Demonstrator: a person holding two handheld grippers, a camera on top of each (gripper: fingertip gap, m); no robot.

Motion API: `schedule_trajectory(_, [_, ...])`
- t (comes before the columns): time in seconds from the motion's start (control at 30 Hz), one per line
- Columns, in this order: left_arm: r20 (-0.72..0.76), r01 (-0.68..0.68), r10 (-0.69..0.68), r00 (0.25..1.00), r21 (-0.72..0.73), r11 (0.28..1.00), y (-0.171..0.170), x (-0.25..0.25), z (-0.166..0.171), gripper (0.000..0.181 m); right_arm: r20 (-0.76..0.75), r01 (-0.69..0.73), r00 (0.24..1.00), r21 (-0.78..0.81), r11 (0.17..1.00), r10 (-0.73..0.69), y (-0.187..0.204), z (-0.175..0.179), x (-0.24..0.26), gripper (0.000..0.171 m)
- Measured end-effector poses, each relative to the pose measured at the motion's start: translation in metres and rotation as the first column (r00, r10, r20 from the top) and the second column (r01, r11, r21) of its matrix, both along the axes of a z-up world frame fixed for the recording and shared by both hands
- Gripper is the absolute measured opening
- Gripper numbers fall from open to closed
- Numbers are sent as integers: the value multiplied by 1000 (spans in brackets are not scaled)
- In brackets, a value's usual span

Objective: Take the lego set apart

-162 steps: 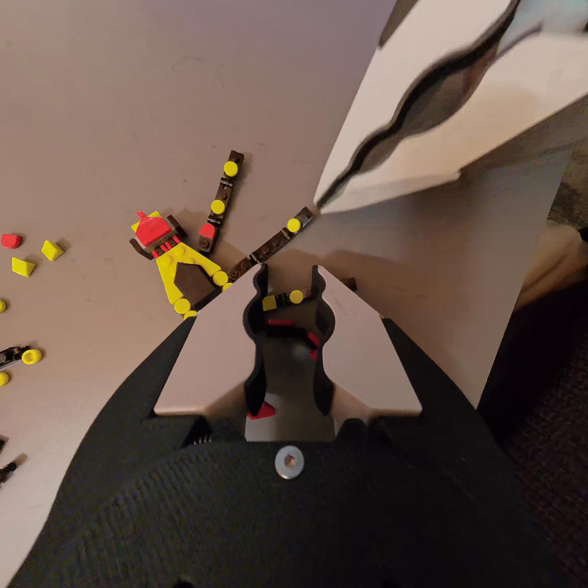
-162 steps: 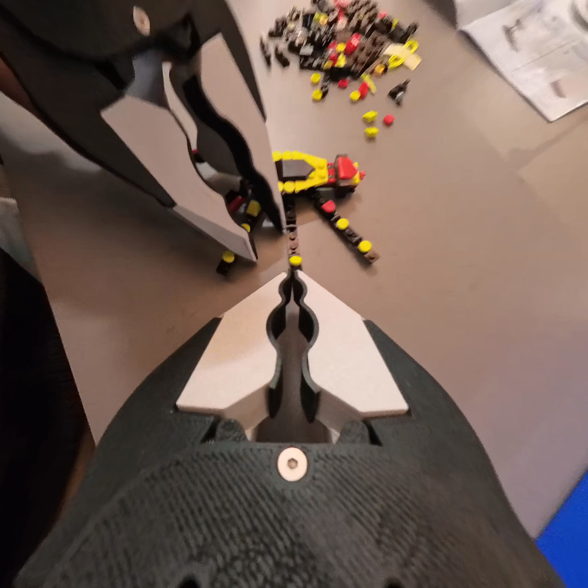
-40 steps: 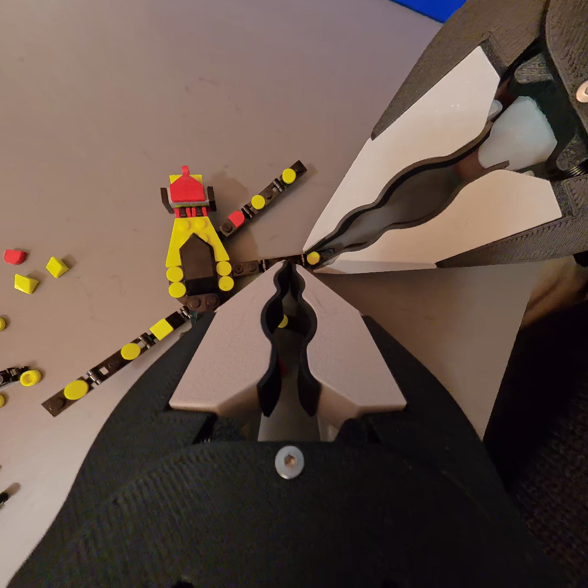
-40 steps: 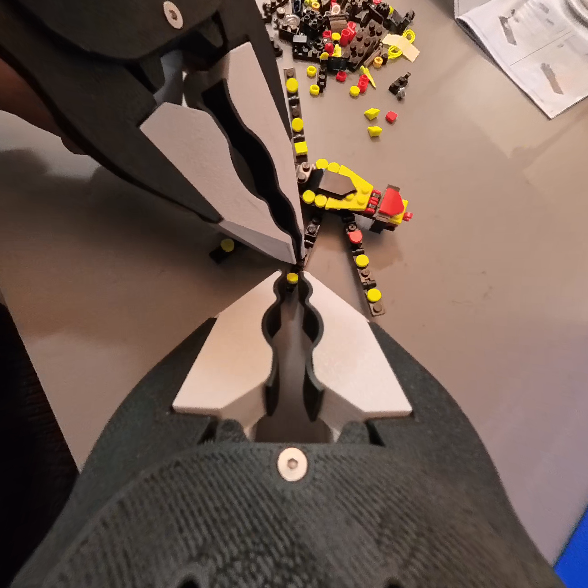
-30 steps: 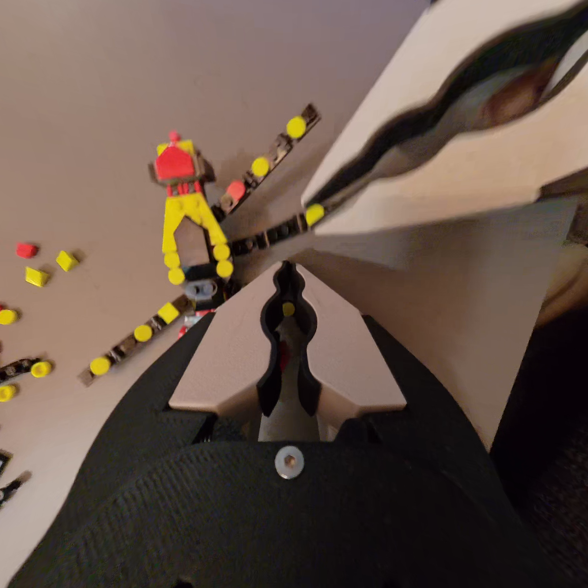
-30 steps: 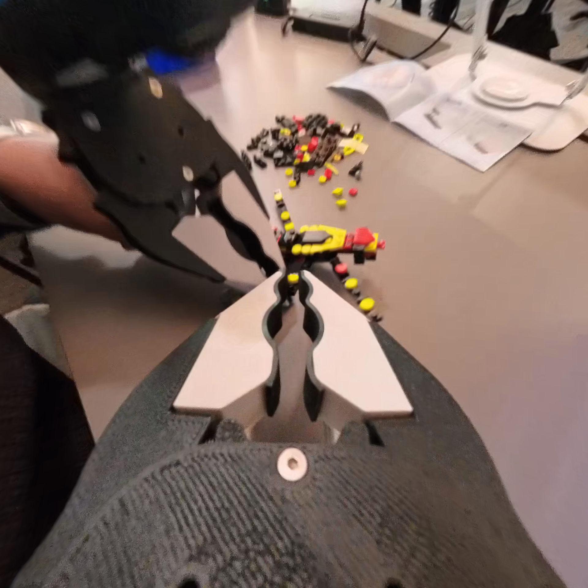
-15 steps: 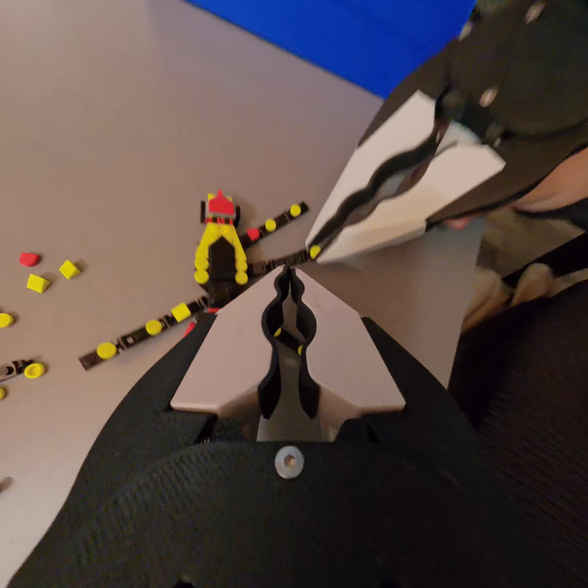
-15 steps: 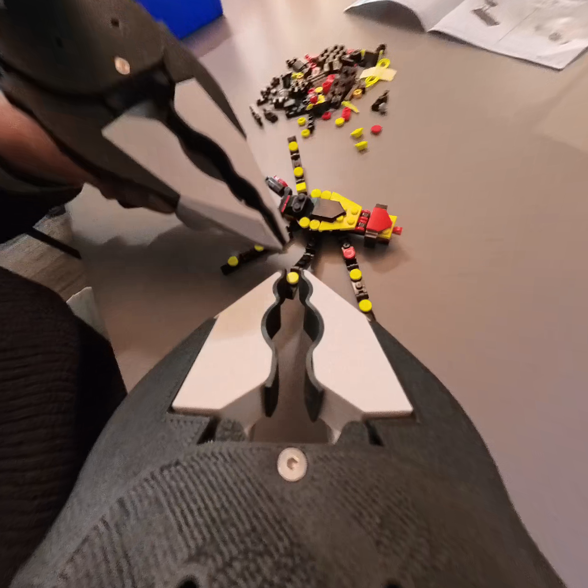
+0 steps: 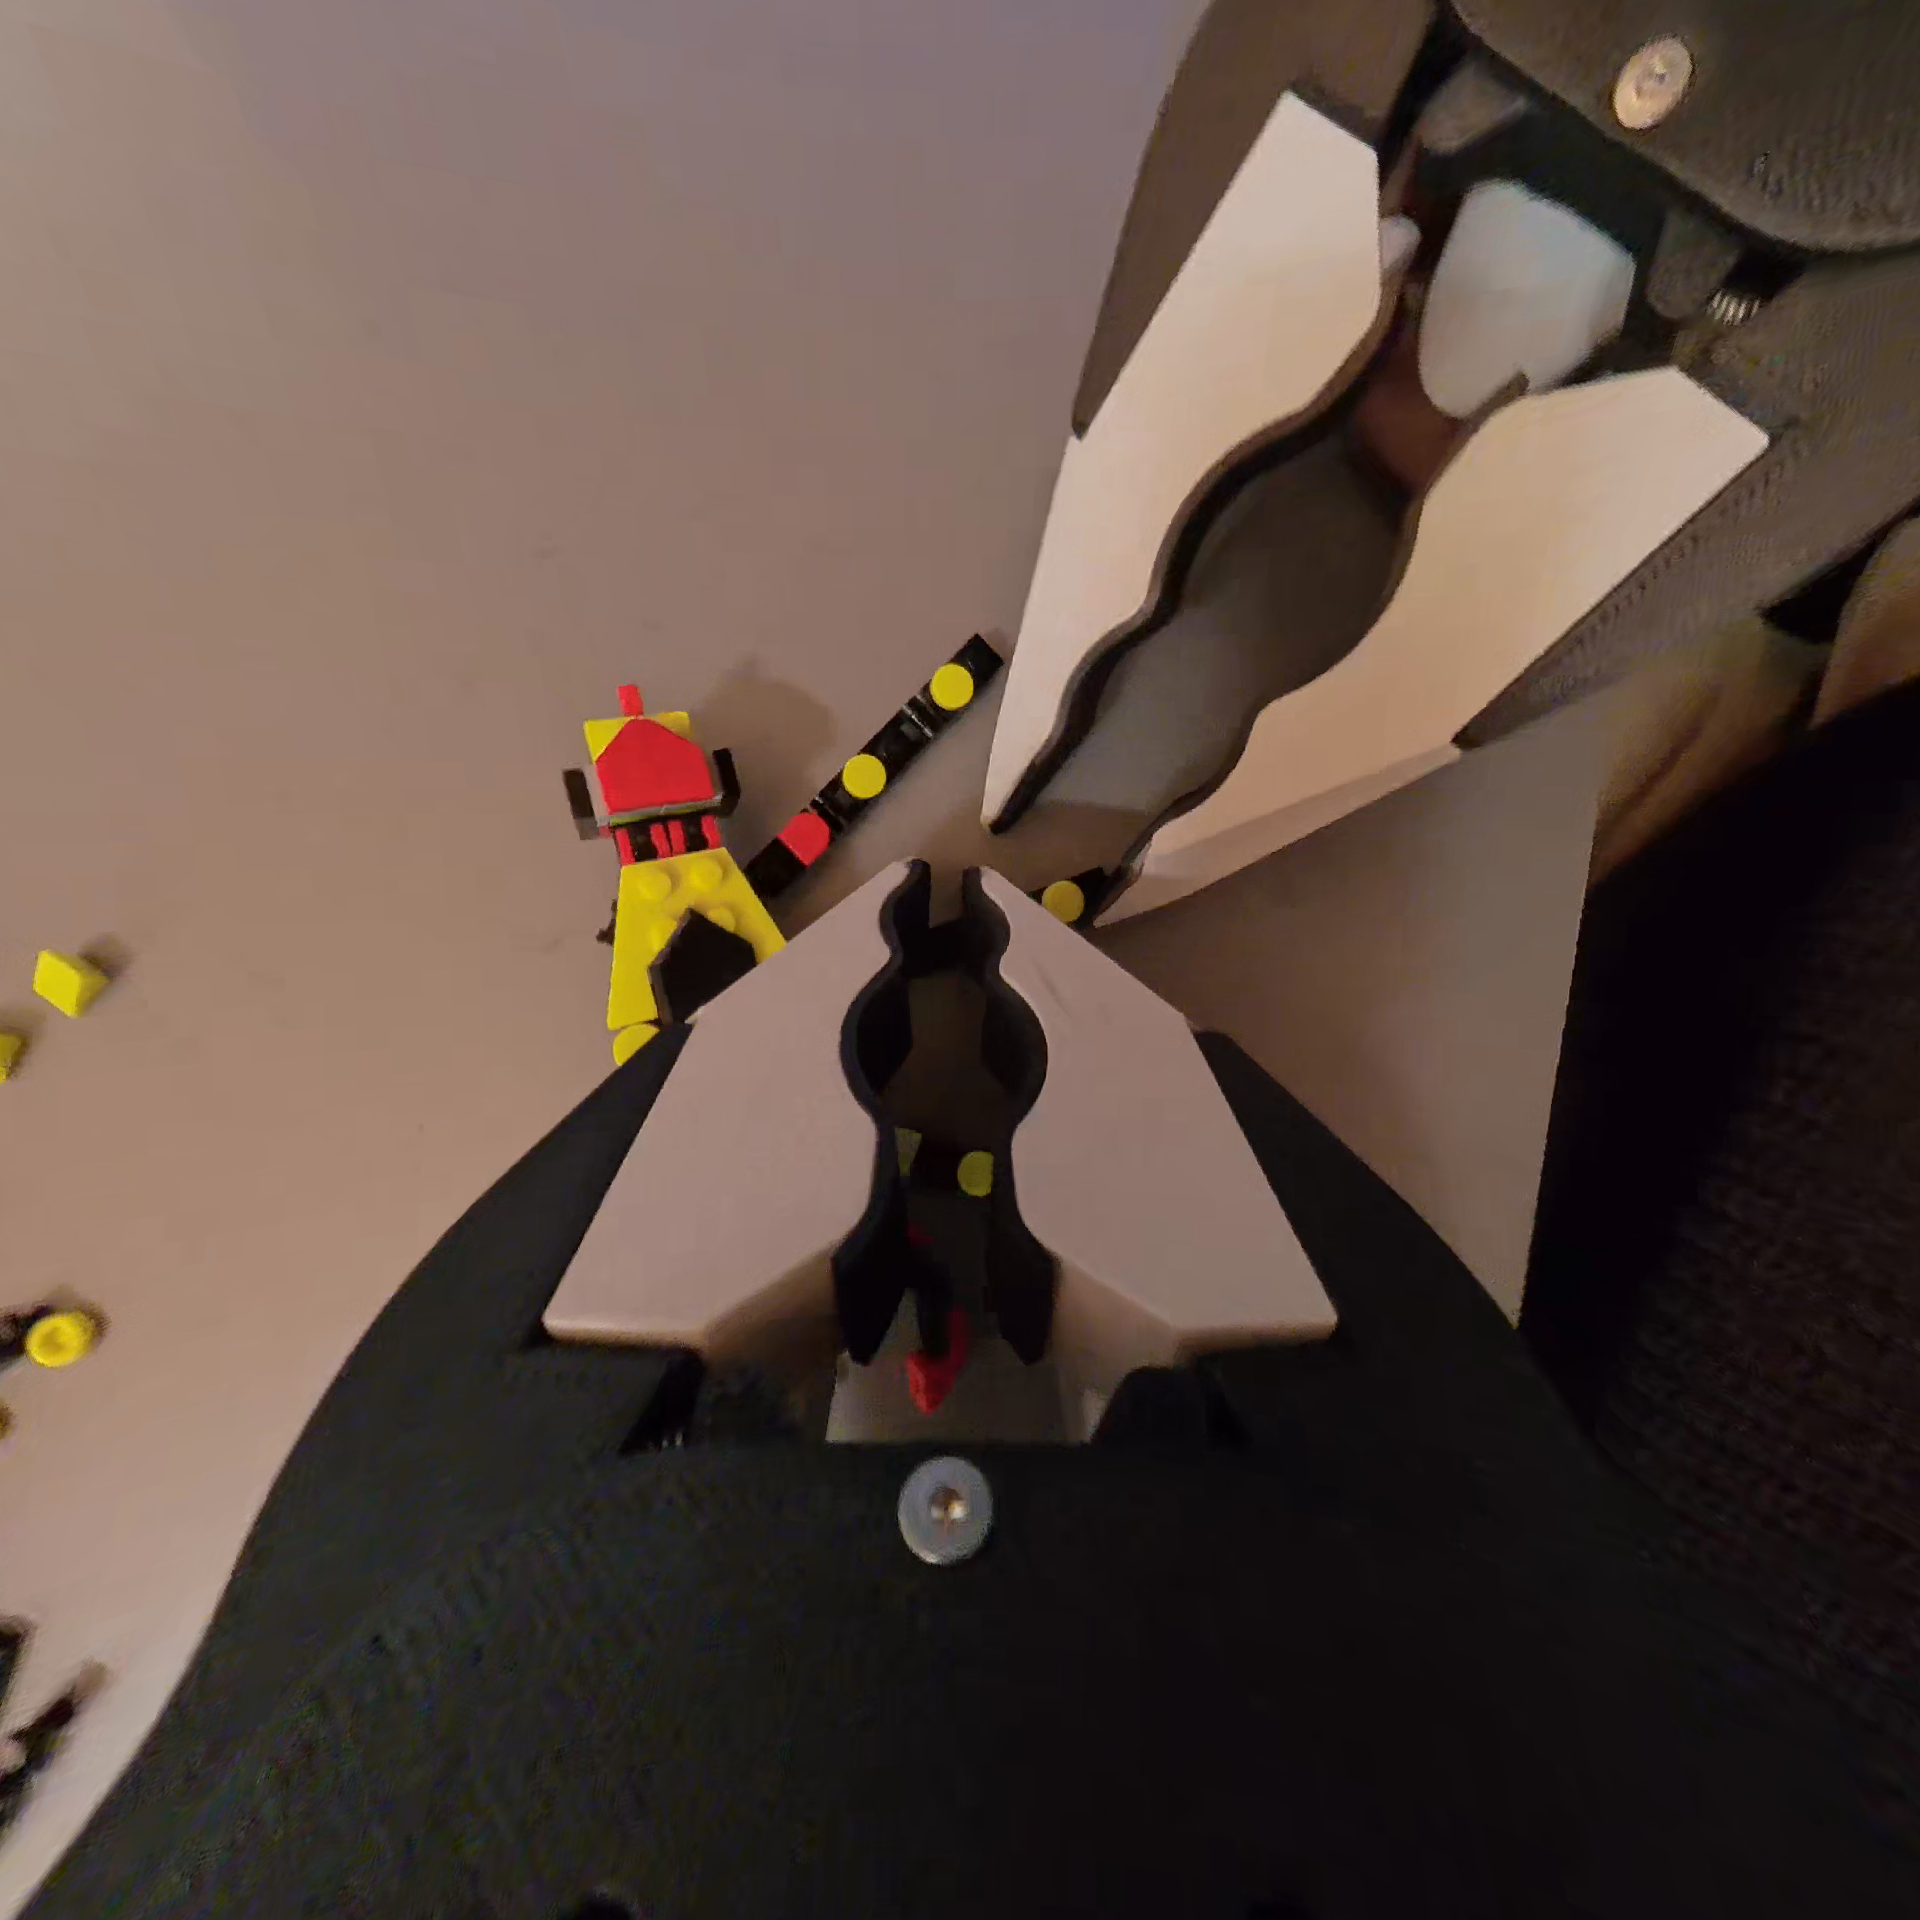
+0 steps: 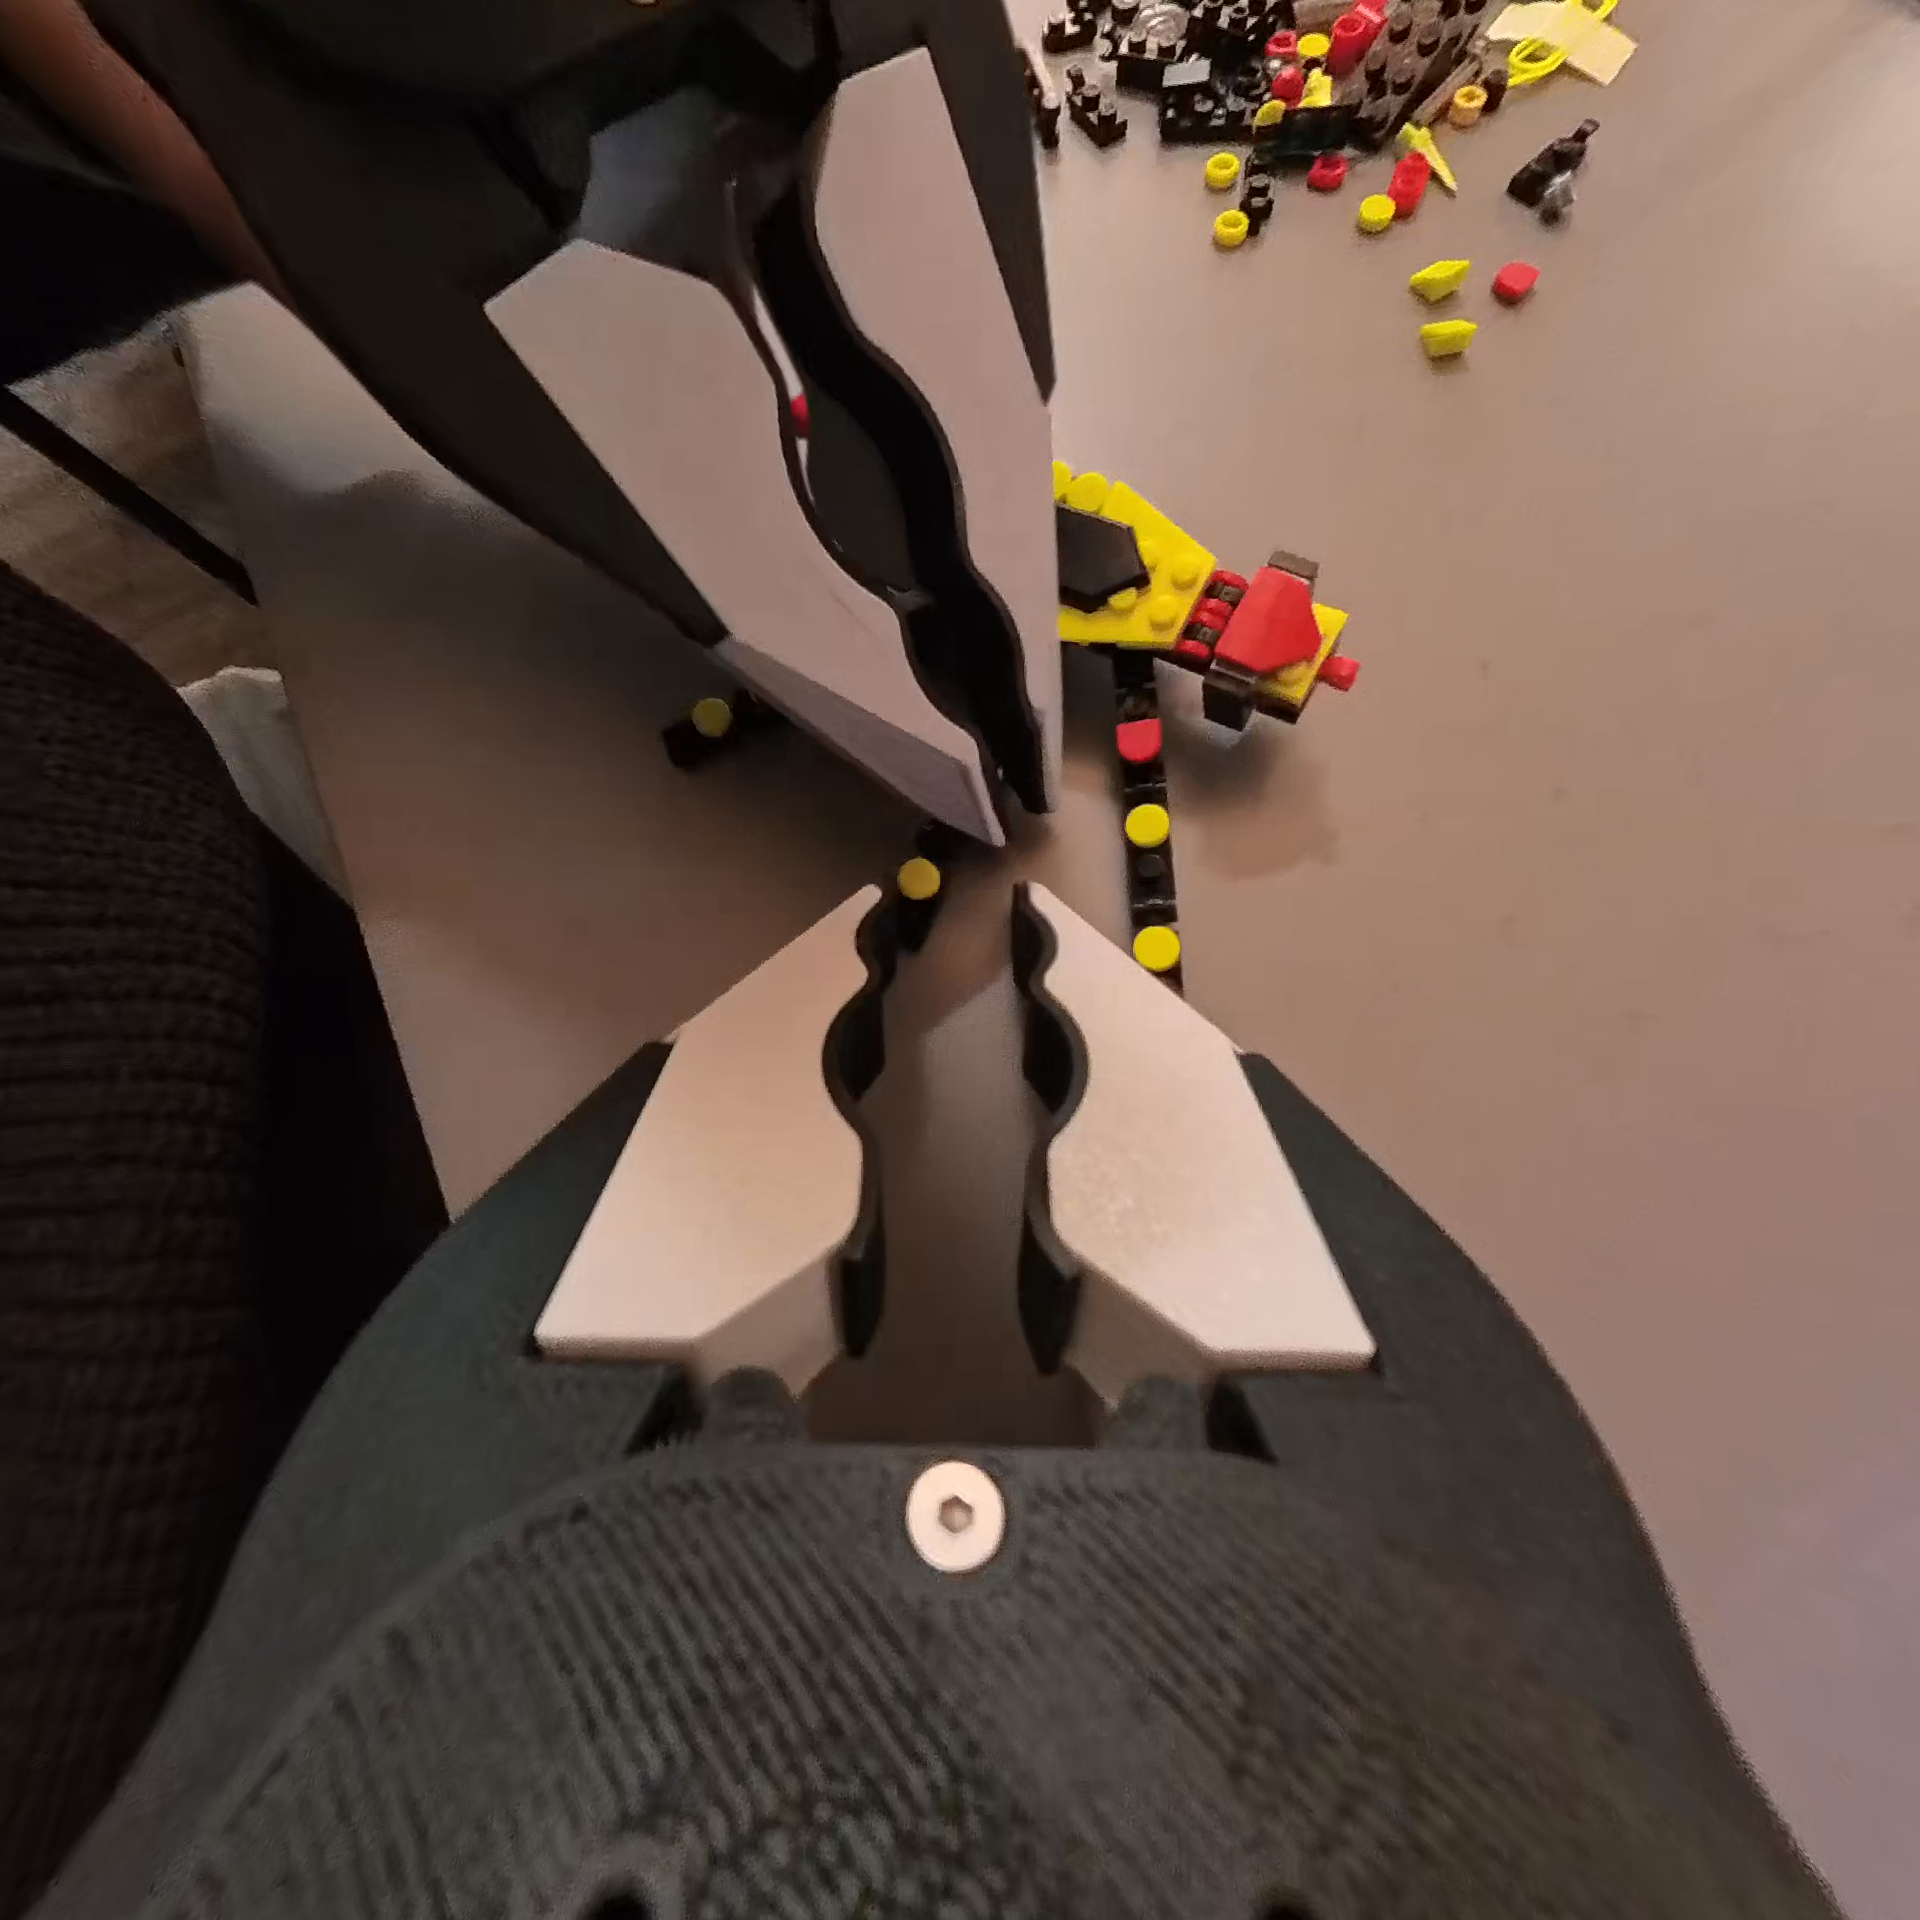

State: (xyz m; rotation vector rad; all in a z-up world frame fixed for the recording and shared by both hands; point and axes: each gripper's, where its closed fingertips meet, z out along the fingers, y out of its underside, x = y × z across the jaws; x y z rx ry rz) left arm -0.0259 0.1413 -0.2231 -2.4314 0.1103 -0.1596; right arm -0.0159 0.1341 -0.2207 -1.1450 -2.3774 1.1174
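Indoor work desk (image 10: 1558,935); loose lego bricks (image 10: 1320,94) scattered.

Both pictures are dim and warm-toned, with soft indoor light that leaves the grey table (image 10: 1558,935) brownish. Shadows are soft-edged: a faint one lies beside the yellow and red lego model (image 10: 1195,613), and darker ones spread under the left tongs (image 10: 1023,821) in the right wrist view. The wide lens bends straight lines and stretches the black housings toward the lower edges. The loose pieces (image 9: 68,982) at the left edge of the left wrist view are smeared. The right tongs (image 10: 951,914) show slight blur along their edges. No harsh glare appears; only the pale finger faces catch a mild sheen.
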Motion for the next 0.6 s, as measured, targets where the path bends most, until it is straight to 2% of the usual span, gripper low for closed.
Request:
schedule_trajectory(0.17, [-45, 43, -44, 998, -19, 999, -5, 0, 1, 1, -27, -6, 1000, 80, 997, 8, 5, 0, 0, 11])
schedule_trajectory(0.37, [-30, 107, -110, 993, -89, 990, -13, 10, 0, 9, -31, -8, 999, 98, 995, 11, 10, 1, 0, 3])
schedule_trajectory(0.47, [-118, 129, -133, 984, -46, 991, -5, 8, 1, 12, -37, -8, 999, 100, 995, 11, 13, 2, -1, 0])
schedule_trajectory(0.6, [-194, 110, -106, 975, 7, 994, 6, 1, 4, 14, -42, 2, 999, 72, 997, 1, 11, 7, -2, 6])
